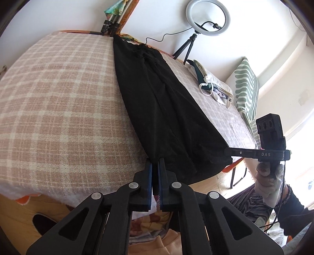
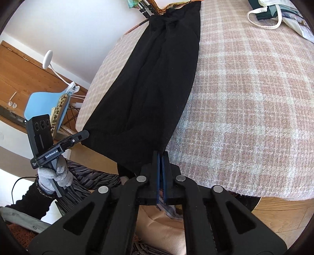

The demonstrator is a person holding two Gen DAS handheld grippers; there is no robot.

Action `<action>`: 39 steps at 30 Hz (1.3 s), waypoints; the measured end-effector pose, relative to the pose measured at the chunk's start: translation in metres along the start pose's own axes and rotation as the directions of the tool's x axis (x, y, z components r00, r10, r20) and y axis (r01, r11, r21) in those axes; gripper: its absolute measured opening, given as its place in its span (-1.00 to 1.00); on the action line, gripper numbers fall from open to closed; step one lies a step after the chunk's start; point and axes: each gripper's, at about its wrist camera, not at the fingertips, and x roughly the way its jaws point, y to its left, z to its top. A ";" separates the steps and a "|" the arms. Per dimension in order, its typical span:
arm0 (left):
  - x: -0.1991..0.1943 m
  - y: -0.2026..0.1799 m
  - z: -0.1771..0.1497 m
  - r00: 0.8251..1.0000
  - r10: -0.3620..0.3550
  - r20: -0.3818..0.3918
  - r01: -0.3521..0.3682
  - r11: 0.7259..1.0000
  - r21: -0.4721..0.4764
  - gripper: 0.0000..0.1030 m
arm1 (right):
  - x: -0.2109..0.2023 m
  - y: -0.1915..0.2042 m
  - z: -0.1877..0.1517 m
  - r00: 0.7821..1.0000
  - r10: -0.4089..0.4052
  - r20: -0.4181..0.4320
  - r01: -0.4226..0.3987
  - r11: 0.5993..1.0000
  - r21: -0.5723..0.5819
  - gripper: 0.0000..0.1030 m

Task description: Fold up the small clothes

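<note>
A long black garment (image 1: 166, 107) lies flat across the pink plaid table cover (image 1: 58, 107), running from the far edge to the near edge. My left gripper (image 1: 155, 162) is shut on its near left corner, with dark fabric pinched between the blue pads. In the right wrist view the same garment (image 2: 153, 88) stretches away from me, and my right gripper (image 2: 162, 155) is shut on its near right corner. Each view also shows the other tool at the hem: the right gripper (image 1: 226, 151) and the left gripper (image 2: 87, 134), both held by gloved hands.
A ring light on a small tripod (image 1: 208, 17) stands at the far right of the table, beside a pile of pale clothes (image 1: 212, 86). A green striped cushion (image 1: 247, 86) leans further right. A blue chair (image 2: 45, 106) stands left of the table, on wooden floor.
</note>
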 end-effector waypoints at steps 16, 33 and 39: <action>0.022 0.007 -0.013 0.997 0.043 -0.062 -0.042 0.999 0.015 -0.93 | 0.016 -0.028 -0.010 0.992 0.039 -0.120 -0.027 0.995 0.099 -0.60; 0.010 0.000 0.015 1.000 -0.004 -0.010 0.004 1.000 0.004 -0.94 | -0.004 -0.015 0.009 0.985 0.173 -0.022 -0.172 0.984 0.056 -0.85; 0.015 0.008 0.052 0.999 -0.008 0.037 0.009 1.000 -0.015 -0.94 | -0.016 -0.019 0.046 0.987 0.147 0.067 -0.151 0.987 0.057 -0.85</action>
